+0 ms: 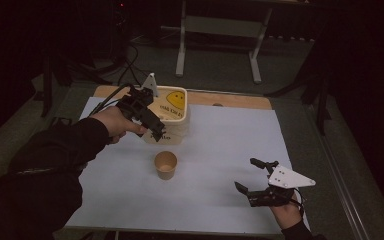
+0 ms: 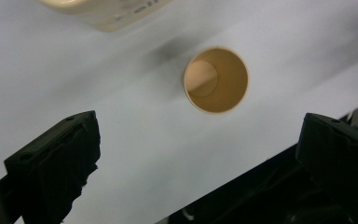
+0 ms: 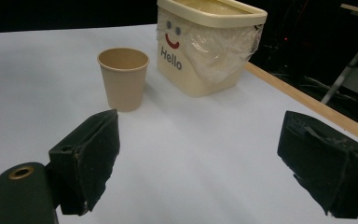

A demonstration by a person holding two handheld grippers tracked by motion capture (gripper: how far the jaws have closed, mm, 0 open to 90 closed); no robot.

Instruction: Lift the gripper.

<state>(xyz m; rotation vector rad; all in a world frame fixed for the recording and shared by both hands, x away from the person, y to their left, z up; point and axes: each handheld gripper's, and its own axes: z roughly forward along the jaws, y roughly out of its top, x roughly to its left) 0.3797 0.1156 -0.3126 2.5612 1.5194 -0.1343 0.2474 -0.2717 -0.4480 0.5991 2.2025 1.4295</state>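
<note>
In the high view there were two grippers, one tan paper cup [image 1: 166, 165] and one cream plastic square tub with a yellow smiley face [image 1: 171, 115]. The left gripper [image 1: 150, 117], held in the person's left hand [image 1: 114, 123], hung in the air just in front of the tub, with the cup below and slightly ahead of its jaws and not touching them. The right gripper [image 1: 252, 175], topped by a grey three-cornered plate, sat low near the front right of the white sheet covering the table [image 1: 230, 150]; its jaws were spread wide with nothing between them, and the cup stood well apart from their tips. A strip of wooden table edge showed beyond the sheet, and the room behind was dark, with a grey metal frame standing on the floor.

In the left gripper view the camera looked almost straight down. The two black jaws stood released, far apart, and the open mouth of the cup [image 2: 216, 79] lay beyond them, between their lines and nearer the right one, upright and empty. A corner of the tub [image 2: 107, 11] appeared past the left jaw, at the top edge.

In the right gripper view the jaws again stood wide and empty. The single cup [image 3: 123, 84] stood upright ahead of the left jaw, and the tub [image 3: 205, 44], printed "Hello" and lined with a clear plastic bag, stood just beside it, farther off and between the jaws.
</note>
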